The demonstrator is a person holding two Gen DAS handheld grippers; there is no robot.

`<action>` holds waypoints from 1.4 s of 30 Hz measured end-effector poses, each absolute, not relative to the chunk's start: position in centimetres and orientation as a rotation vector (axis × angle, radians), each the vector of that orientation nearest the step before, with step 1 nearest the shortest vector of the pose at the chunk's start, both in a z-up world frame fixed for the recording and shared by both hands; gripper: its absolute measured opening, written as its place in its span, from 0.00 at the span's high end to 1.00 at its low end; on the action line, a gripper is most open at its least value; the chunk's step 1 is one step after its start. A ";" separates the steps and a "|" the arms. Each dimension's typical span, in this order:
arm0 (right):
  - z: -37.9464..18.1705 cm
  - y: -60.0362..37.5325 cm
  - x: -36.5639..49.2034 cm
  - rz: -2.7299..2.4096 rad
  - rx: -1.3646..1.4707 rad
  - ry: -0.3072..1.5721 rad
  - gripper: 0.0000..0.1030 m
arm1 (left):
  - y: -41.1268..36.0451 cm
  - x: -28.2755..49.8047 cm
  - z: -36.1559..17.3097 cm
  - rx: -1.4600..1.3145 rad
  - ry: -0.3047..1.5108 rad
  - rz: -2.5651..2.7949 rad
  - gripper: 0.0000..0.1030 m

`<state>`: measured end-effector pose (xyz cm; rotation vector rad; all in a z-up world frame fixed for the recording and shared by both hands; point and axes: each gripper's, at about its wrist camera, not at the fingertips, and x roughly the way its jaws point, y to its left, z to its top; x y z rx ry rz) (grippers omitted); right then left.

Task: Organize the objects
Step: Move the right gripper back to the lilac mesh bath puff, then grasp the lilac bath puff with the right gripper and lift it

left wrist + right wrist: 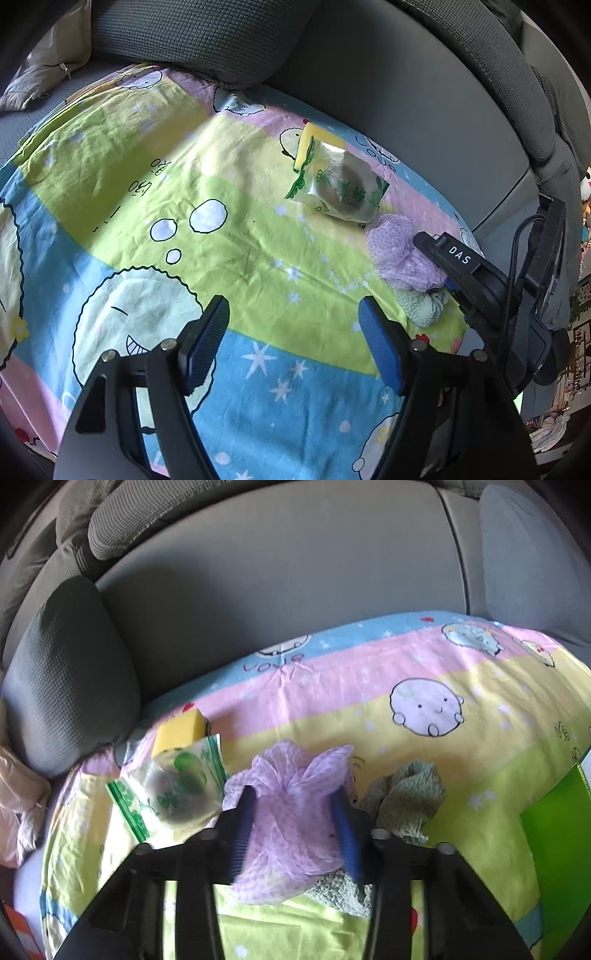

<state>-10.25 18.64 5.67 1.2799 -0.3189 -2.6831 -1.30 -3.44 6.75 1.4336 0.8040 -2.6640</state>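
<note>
Right claw (293, 823) is squeezing a lilac mesh pouf (291, 812) on a patterned sofa cover (480, 775).
Left claw (293, 339) is hovering open, empty; the green cloth (406, 797) at the pouf's three o'clock is risking snagging.

A grey sofa seat (280, 602) carries everything, covered by a cartoon-print sheet (229, 206) in pink, yellow, green and blue bands. Near the sheet's back edge lies a yellow sponge (179, 731), with a clear green-printed packet (173, 794) overlapping its front (something dark and round inside). Just beside the packet sits a lilac mesh puff (291, 812), and a pale green cloth (406, 797) lies bunched against the puff's other side.
</note>
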 end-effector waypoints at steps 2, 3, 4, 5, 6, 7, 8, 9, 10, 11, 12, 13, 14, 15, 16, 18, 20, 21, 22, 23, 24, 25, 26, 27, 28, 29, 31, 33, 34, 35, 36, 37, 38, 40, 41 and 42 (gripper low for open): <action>5.6 18.9 -10.1 -2.674 1.271 -0.346 0.71 | -3.4 -1.3 6.9 1.429 0.811 -2.668 0.31; 5.7 19.1 -10.0 -2.669 1.265 -0.358 0.73 | -3.4 -1.2 6.9 1.426 0.813 -2.671 0.31; 5.9 19.2 -9.8 -2.664 1.262 -0.368 0.75 | -3.4 -1.1 7.0 1.422 0.817 -2.674 0.31; 6.2 19.4 -9.5 -2.655 1.252 -0.383 0.76 | -3.5 -1.1 7.0 1.420 0.820 -2.675 0.31; 6.5 19.5 -9.3 -2.644 1.244 -0.399 0.76 | -3.5 -1.0 7.1 1.418 0.821 -2.675 0.31; 6.9 19.7 -9.0 -2.624 1.240 -0.417 0.76 | -3.5 -0.9 7.1 1.414 0.824 -2.676 0.31; 7.2 19.8 -8.6 -2.604 1.243 -0.426 0.76 | -3.5 -0.9 7.2 1.412 0.824 -2.676 0.31; 7.8 19.9 -8.1 -2.577 1.240 -0.439 0.76 | -3.6 -0.8 7.2 1.410 0.824 -2.676 0.31; 8.2 20.0 -7.6 -2.561 1.241 -0.452 0.76 | -3.6 -0.7 7.2 1.408 0.823 -2.676 0.31; 8.6 20.2 -7.1 -2.542 1.243 -0.465 0.76 | -3.6 -0.7 7.3 1.406 0.825 -2.674 0.31; 9.0 20.4 -6.4 -2.517 1.237 -0.487 0.76 | -3.6 -0.6 7.3 1.404 0.827 -2.673 0.31; 9.5 20.6 -5.7 -2.489 1.225 -0.516 0.76 | -3.7 -0.5 7.3 1.401 0.832 -2.673 0.31; 9.9 20.8 -5.0 -2.462 1.219 -0.538 0.76 | -3.7 -0.4 7.4 1.398 0.837 -2.675 0.31; 10.4 20.9 -4.4 -2.445 1.216 -0.541 0.76 | -3.7 -0.3 7.5 1.396 0.841 -2.677 0.31; 10.8 20.8 -3.9 -2.445 1.213 -0.522 0.76 | -3.7 -0.3 7.5 1.396 0.842 -2.679 0.31; 11.1 20.4 -3.4 -2.468 1.232 -0.445 0.76 | -3.7 -0.1 7.6 1.394 0.837 -2.682 0.30; 11.1 20.2 -3.4 -2.505 1.235 -0.393 0.76 | -3.8 0.1 7.6 1.386 0.833 -2.676 0.31; 10.9 20.1 -3.5 -2.542 1.255 -0.363 0.76 | -3.8 0.1 7.7 1.383 0.835 -2.674 0.31; 10.7 20.1 -3.6 -2.583 1.275 -0.329 0.75 | -3.8 0.2 7.6 1.383 0.838 -2.672 0.31; 10.3 20.0 -4.0 -2.625 1.293 -0.295 0.69 | -3.8 0.2 7.6 1.386 0.842 -2.668 0.31; 9.9 19.8 -4.3 -2.648 1.304 -0.266 0.65 | -3.8 0.1 7.6 1.390 0.845 -2.667 0.31; 9.6 19.8 -4.7 -2.652 1.306 -0.252 0.55 | -3.8 0.1 7.5 1.393 0.844 -2.666 0.31; 9.3 19.8 -5.1 -2.649 1.305 -0.250 0.45 | -3.7 0.0 7.5 1.395 0.840 -2.664 0.31; 9.1 19.8 -5.5 -2.644 1.299 -0.265 0.41 | -3.6 0.0 7.5 1.397 0.836 -2.663 0.31; 8.9 19.9 -5.7 -2.640 1.291 -0.287 0.35 | -3.5 0.0 7.5 1.398 0.832 -2.663 0.31; 8.7 19.9 -6.0 -2.635 1.283 -0.310 0.34 | -3.5 0.0 7.5 1.401 0.830 -2.664 0.31; 8.2 19.6 -6.8 -2.623 1.265 -0.340 0.34 | -3.3 -0.1 7.4 1.411 0.828 -2.665 0.31; 7.5 18.9 -7.4 -2.617 1.287 -0.320 0.34 | -3.2 -0.2 7.3 1.419 0.822 -2.665 0.31; 6.9 18.6 -7.8 -2.606 1.319 -0.302 0.34 | -3.2 -0.2 7.2 1.424 0.816 -2.662 0.31; 6.5 18.3 -8.0 -2.594 1.350 -0.297 0.34 | -3.2 -0.3 7.2 1.426 0.812 -2.659 0.31; 5.9 18.1 -8.3 -2.575 1.388 -0.307 0.34 | -3.2 -0.3 7.2 1.427 0.810 -2.656 0.31; 5.4 18.1 -8.5 -2.562 1.407 -0.325 0.34 | -3.2 -0.3 7.1 1.429 0.810 -2.652 0.31; 5.1 18.2 -8.6 -2.572 1.428 -0.342 0.39 | -3.2 -0.4 7.1 1.432 0.810 -2.650 0.31; 4.8 18.3 -8.5 -2.571 1.442 -0.347 0.58 | -3.1 -0.5 7.0 1.441 0.811 -2.651 0.31; 4.9 18.4 -8.4 -2.576 1.437 -0.347 0.68 | -3.1 -0.5 6.9 1.447 0.812 -2.652 0.31; 5.1 18.6 -8.2 -2.577 1.429 -0.349 0.71 | -3.1 -0.6 6.9 1.451 0.814 -2.652 0.31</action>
